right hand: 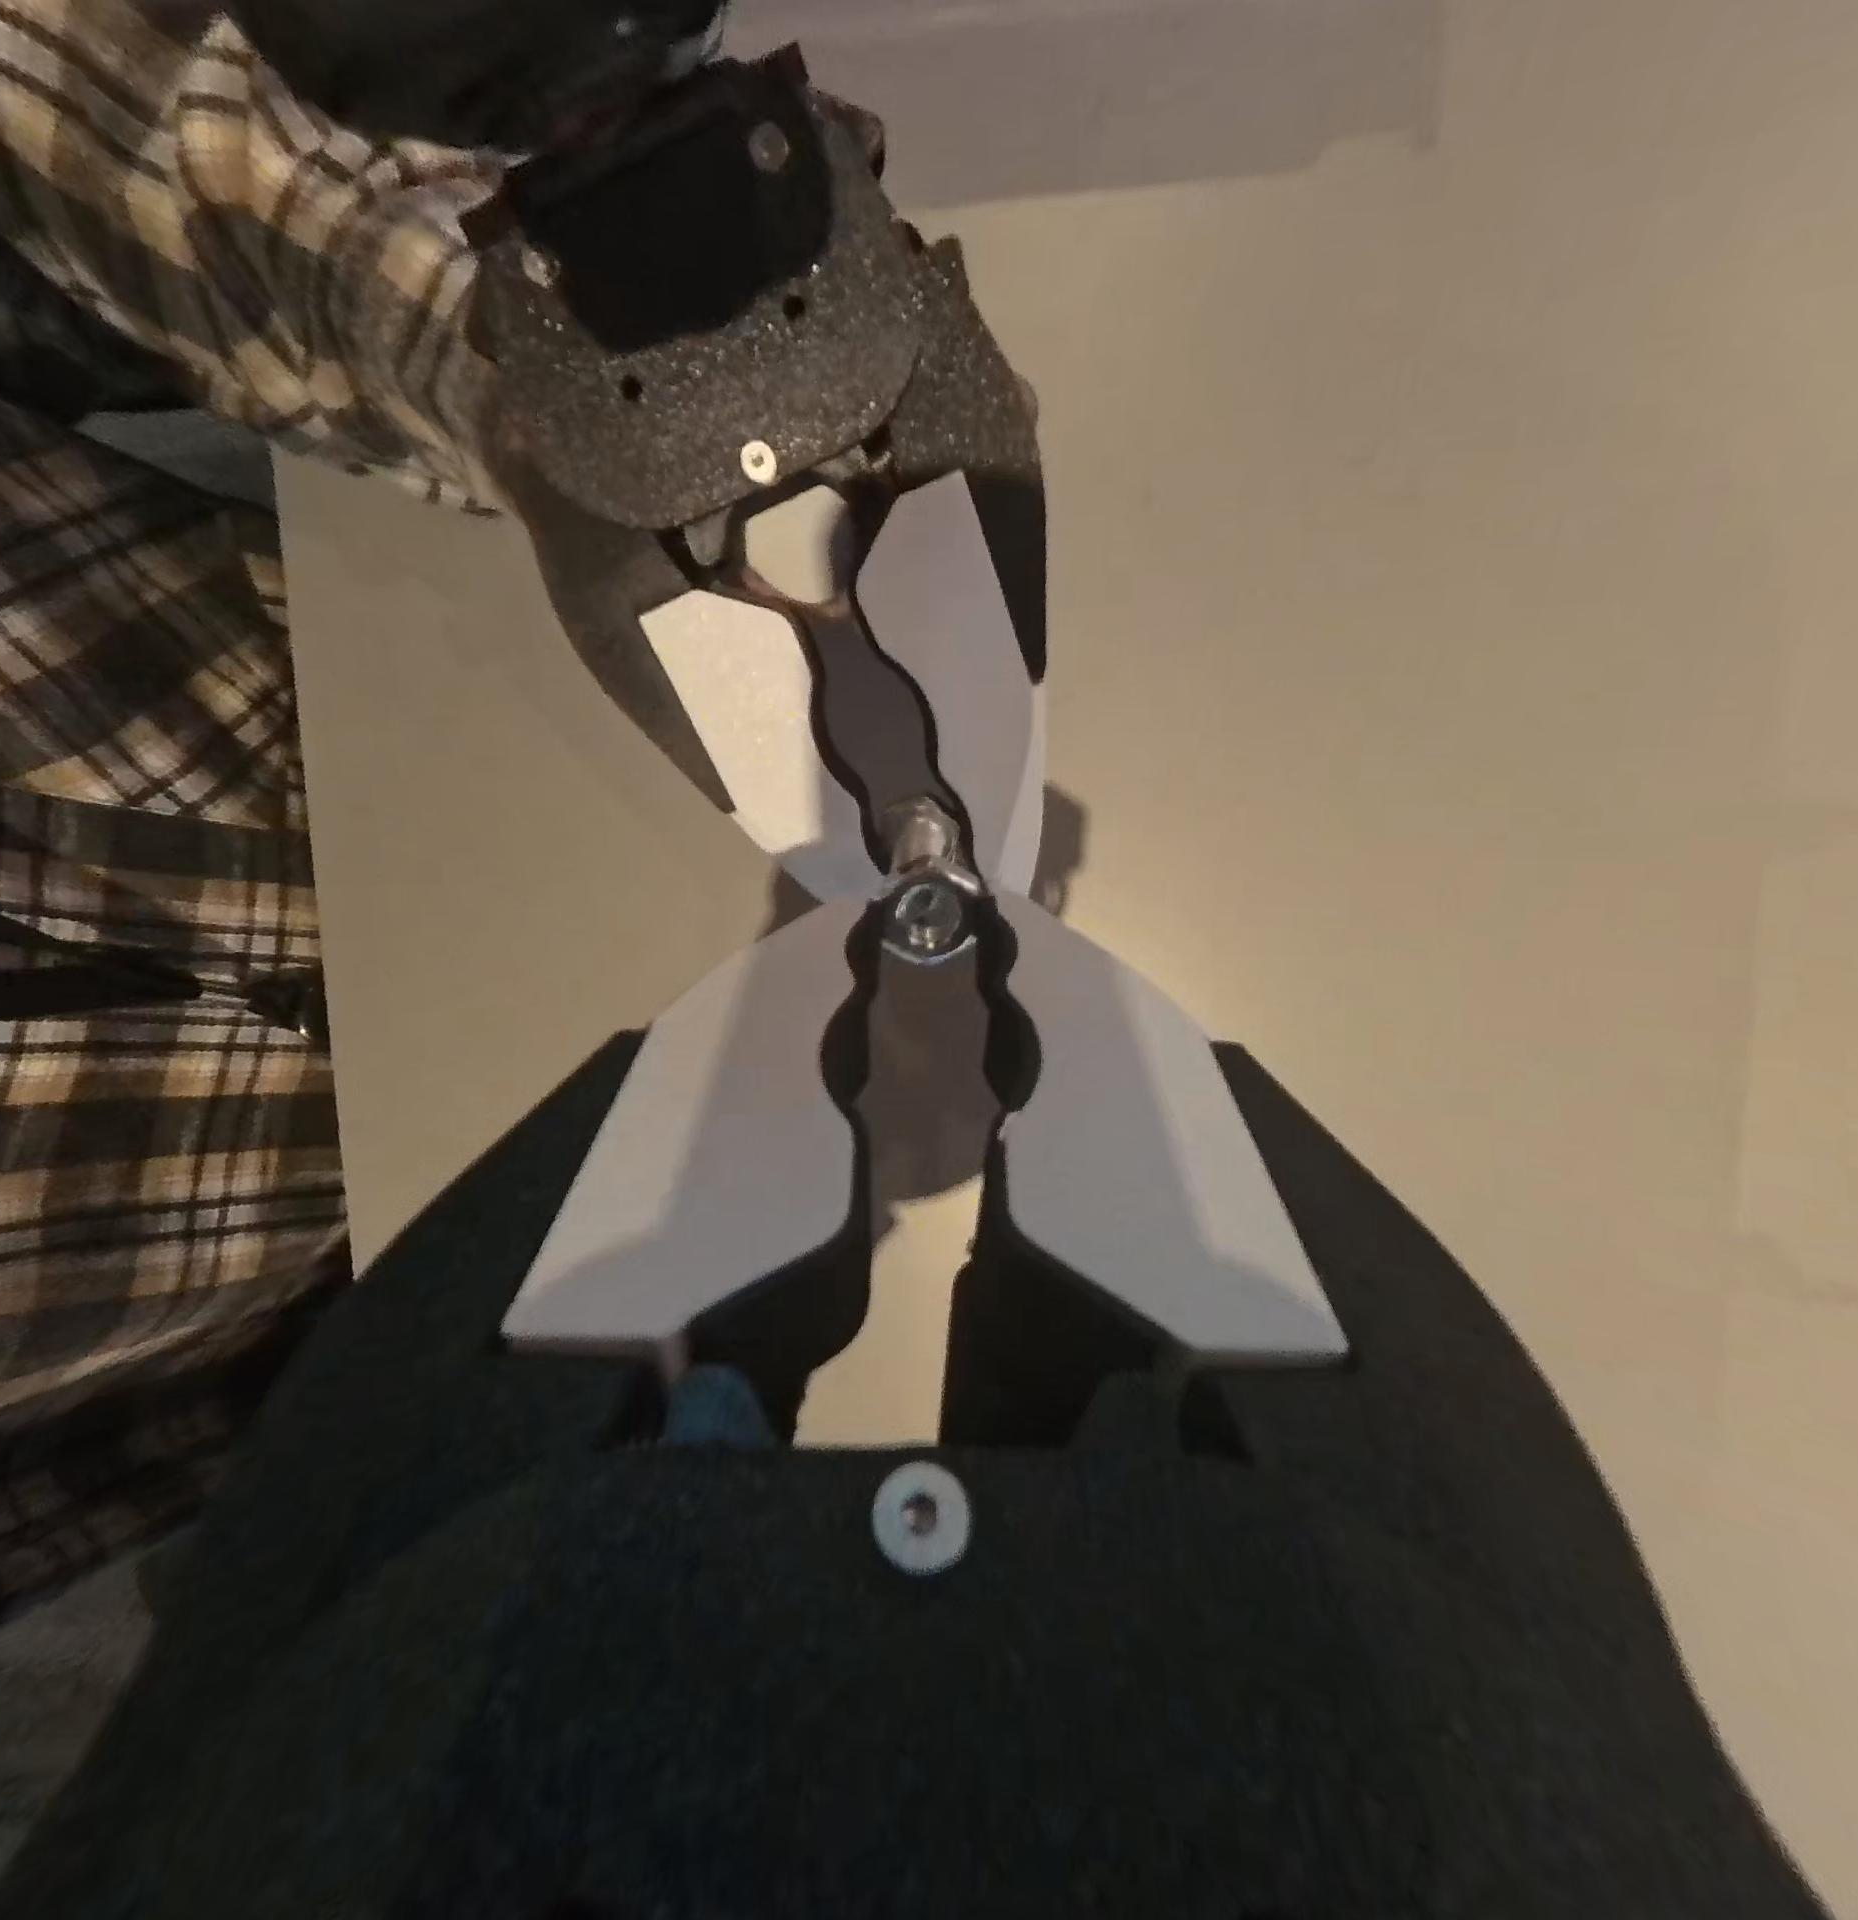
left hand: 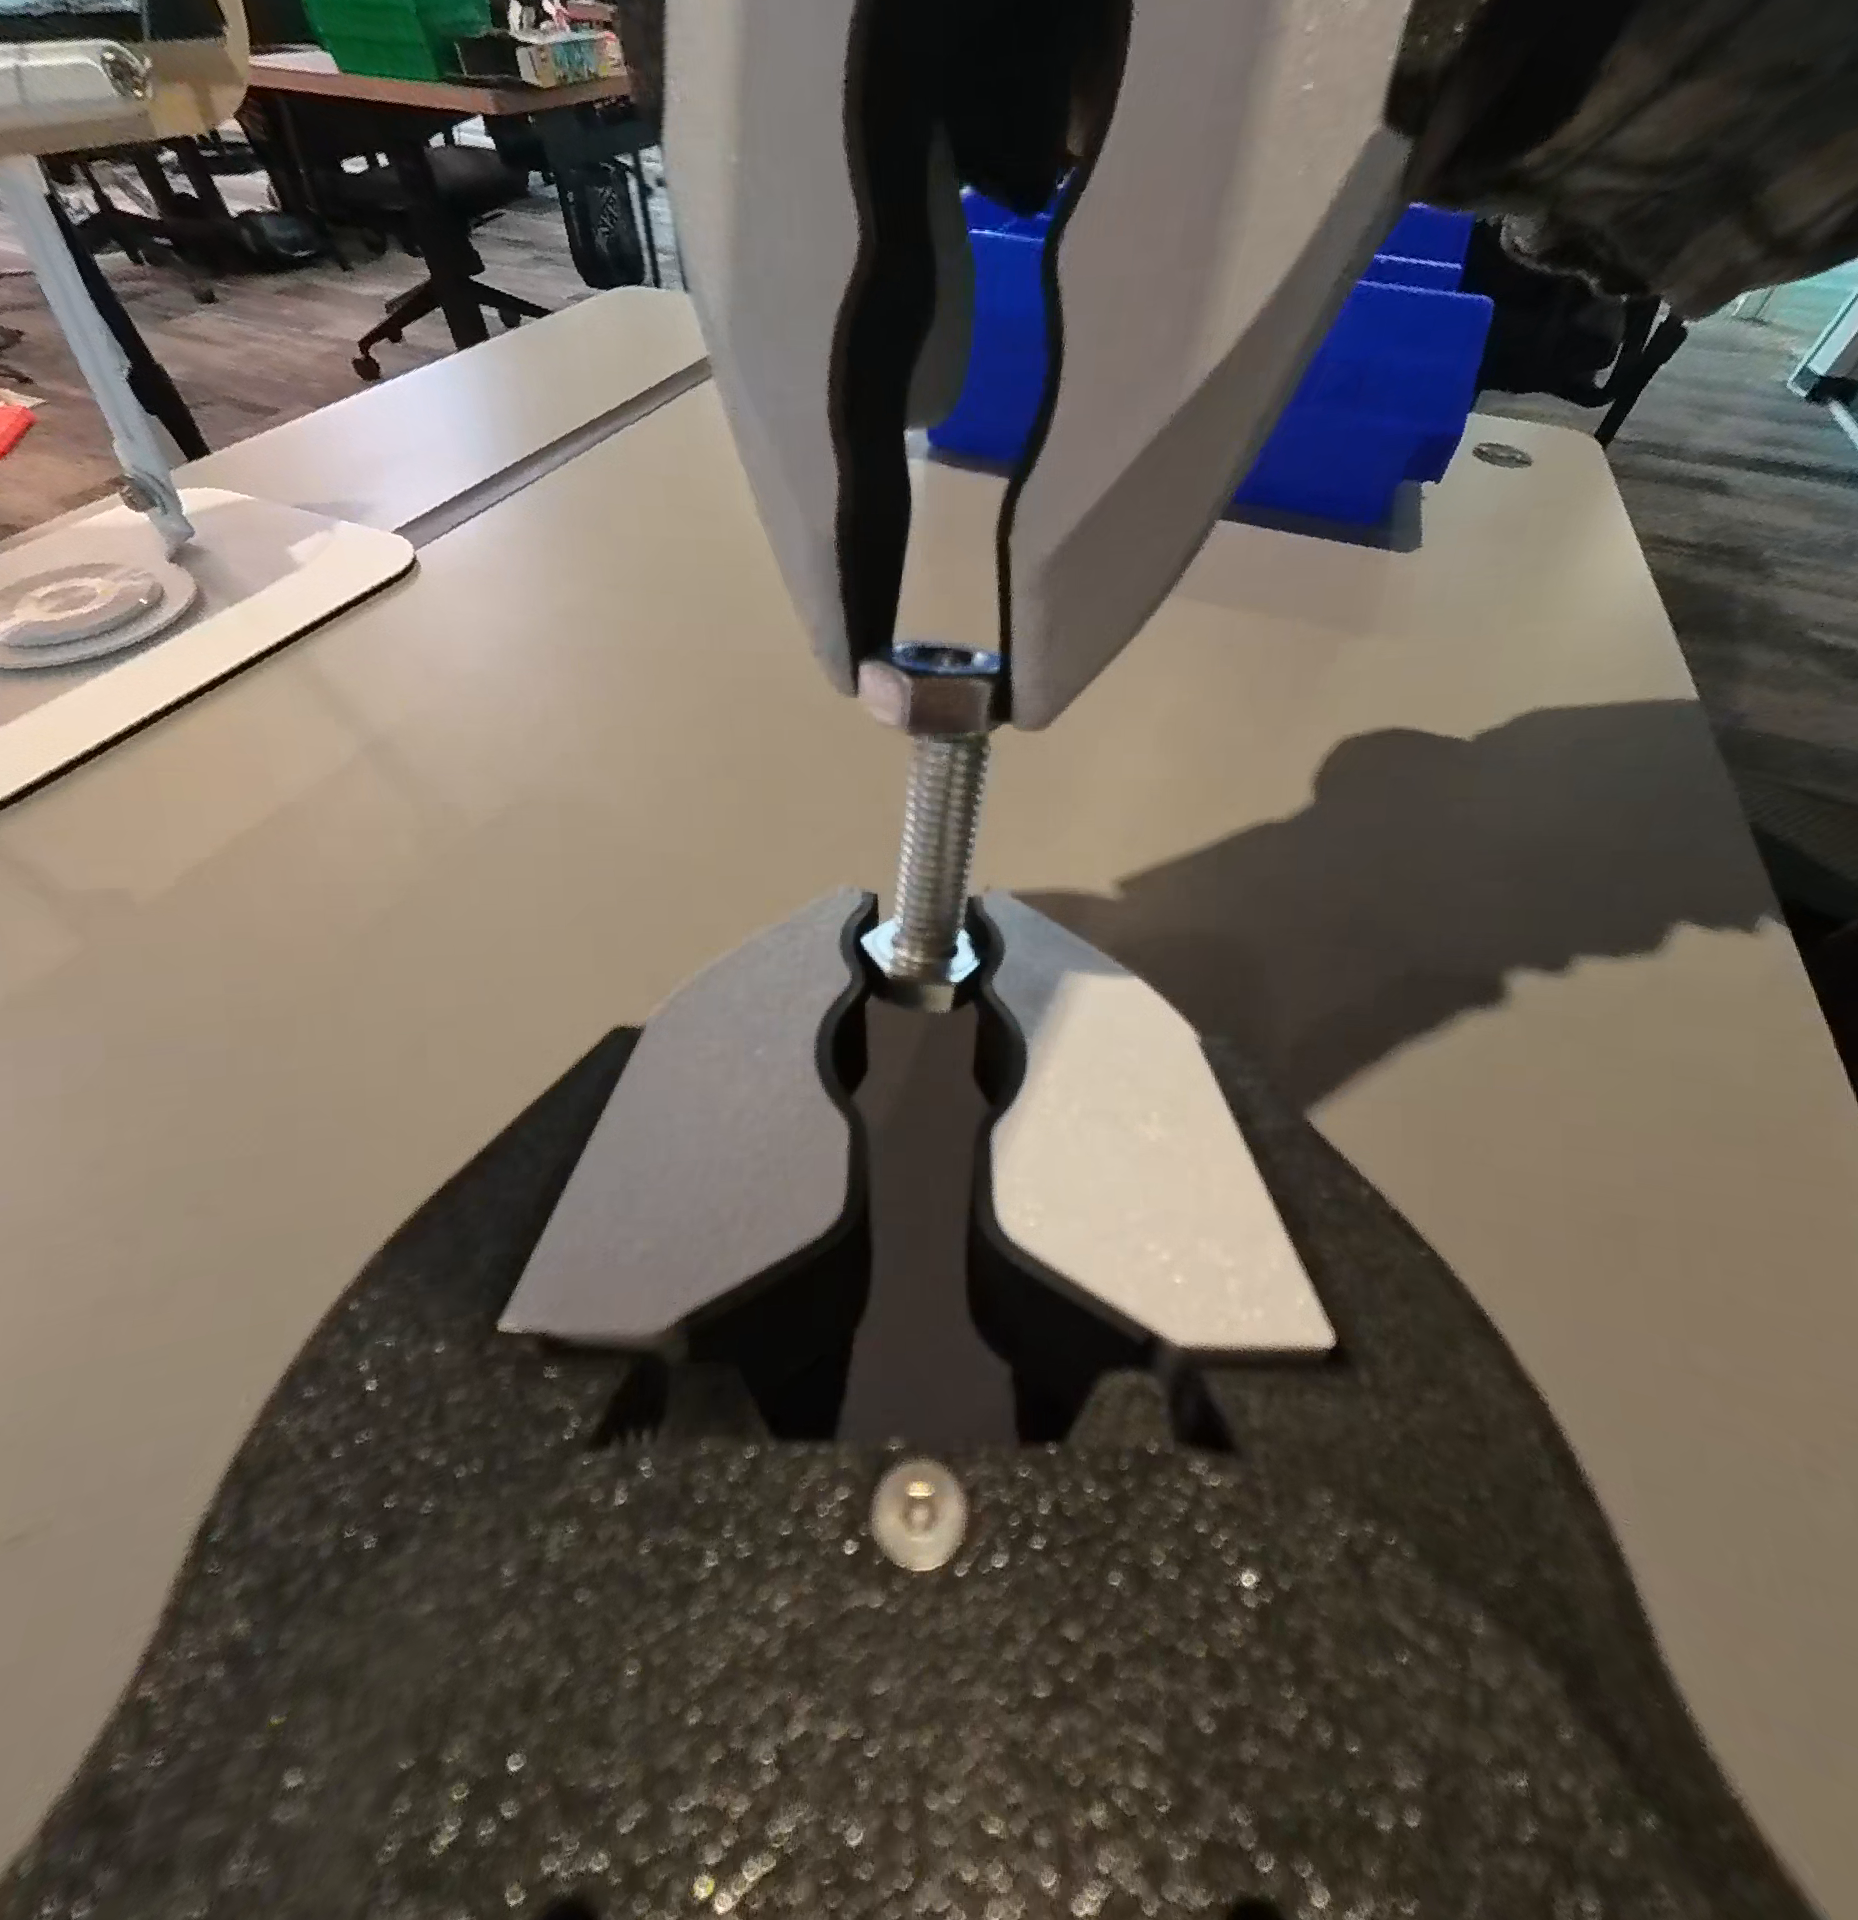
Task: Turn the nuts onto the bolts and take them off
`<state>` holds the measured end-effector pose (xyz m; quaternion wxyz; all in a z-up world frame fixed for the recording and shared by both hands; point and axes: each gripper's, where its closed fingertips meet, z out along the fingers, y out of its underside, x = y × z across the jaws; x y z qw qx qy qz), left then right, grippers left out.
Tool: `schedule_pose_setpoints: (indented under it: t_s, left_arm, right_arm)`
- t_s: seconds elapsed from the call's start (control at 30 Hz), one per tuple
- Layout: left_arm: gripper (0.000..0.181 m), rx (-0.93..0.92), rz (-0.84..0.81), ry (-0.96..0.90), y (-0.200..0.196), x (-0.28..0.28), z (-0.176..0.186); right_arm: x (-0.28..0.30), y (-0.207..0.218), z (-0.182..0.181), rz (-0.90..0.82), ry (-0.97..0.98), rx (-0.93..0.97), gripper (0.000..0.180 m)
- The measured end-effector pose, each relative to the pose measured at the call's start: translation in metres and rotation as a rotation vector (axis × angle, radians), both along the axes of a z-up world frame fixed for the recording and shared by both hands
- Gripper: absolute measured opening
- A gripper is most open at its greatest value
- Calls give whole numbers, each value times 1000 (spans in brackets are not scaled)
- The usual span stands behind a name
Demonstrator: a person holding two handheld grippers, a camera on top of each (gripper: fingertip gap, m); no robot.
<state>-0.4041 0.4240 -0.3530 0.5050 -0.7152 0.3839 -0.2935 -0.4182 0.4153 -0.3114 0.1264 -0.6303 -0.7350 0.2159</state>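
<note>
Above the bench (left hand: 489, 831), the bolt (left hand: 930, 831) spans between the left hand-held gripper (left hand: 920, 961) and the right hand-held gripper (left hand: 930, 691); bins (left hand: 1361, 416) sit at the far edge.

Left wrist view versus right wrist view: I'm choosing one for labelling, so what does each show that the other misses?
Only the left wrist view shows the bolt's threaded shank side-on, the blue bins and the room. Only the right wrist view shows a plaid sleeve and the bolt end-on. Both show the left gripper and right gripper each clamping a hex end, over the table.
</note>
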Motion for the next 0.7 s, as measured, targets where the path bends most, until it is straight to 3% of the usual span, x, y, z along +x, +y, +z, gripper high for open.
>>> schedule_pose_setpoints:
  t_s: [0.3,0.53,0.7]
  left_arm:
    - [15,-37,-22,-3,-3,3,-3]
    - [15,-39,-75,-28,-8,6,0]
    - [15,-48,-87,-31,-9,7,-1]
  right_arm:
    - [3,-3,-5,45,-28,32,17]
    - [7,-6,-6,217,-23,80,17]
    - [6,-8,-6,246,-34,88,17]
